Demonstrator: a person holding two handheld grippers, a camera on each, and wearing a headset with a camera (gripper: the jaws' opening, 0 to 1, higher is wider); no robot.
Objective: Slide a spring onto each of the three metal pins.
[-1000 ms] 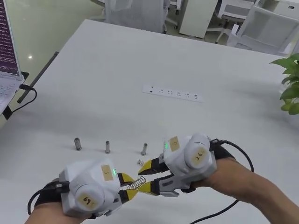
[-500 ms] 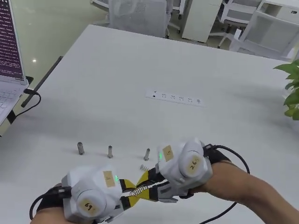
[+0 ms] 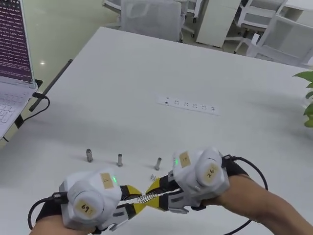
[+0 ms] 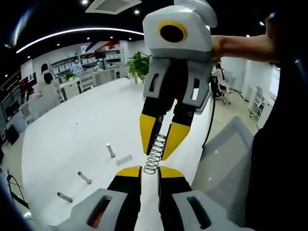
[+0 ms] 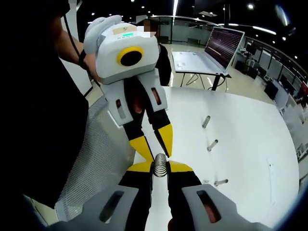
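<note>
Head view: left gripper and right gripper meet tip to tip above the table, both closed narrow on one spring, probably to re-grip it for the pins beyond.

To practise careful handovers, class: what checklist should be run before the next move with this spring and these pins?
1. Coiled steel spring gripped by left gripper fingers: ok.
2. Right gripper fingers gripping its other end: ok.
3. Three short metal pins upright on white table: ok.
4. Head view's leftmost pin already sprung: cannot tell.
5. Small loose spare spring lying apart from pins: ok.
</note>
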